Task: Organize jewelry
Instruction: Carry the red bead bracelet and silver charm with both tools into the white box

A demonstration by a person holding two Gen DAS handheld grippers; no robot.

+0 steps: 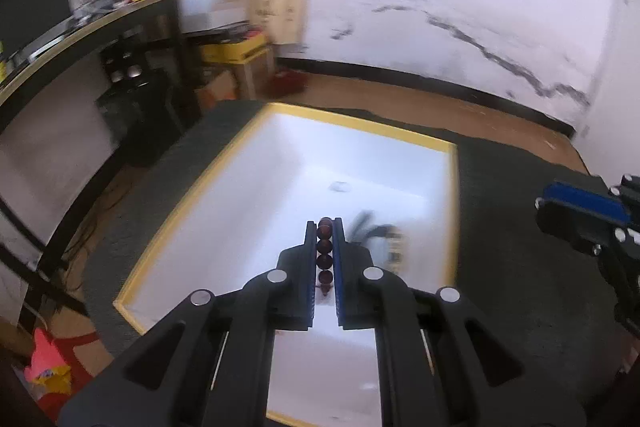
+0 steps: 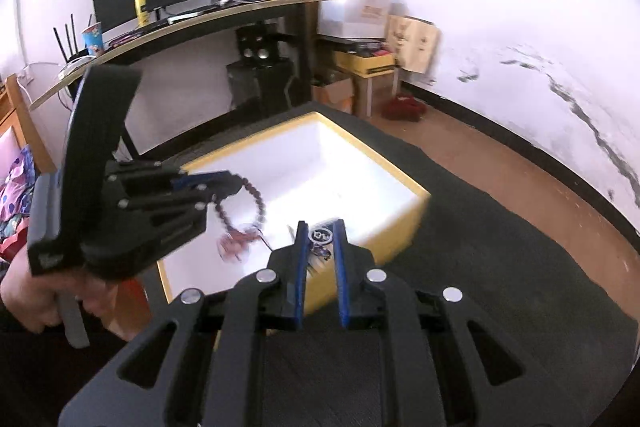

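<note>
Both wrist views angled down, close over the shared yellow-rimmed white box (image 1: 400, 135) (image 2: 404, 183), left nearer

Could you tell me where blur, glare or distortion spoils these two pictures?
Left wrist view: the shelf clutter at upper left is motion-smeared, as is the dark item beside the left gripper; the bead bracelet between its fingers stays sharp. The white box interior glares, nearly washed out. Right wrist view: the hanging beads and red tassel blur. In both, fisheye bends the walls.
</note>
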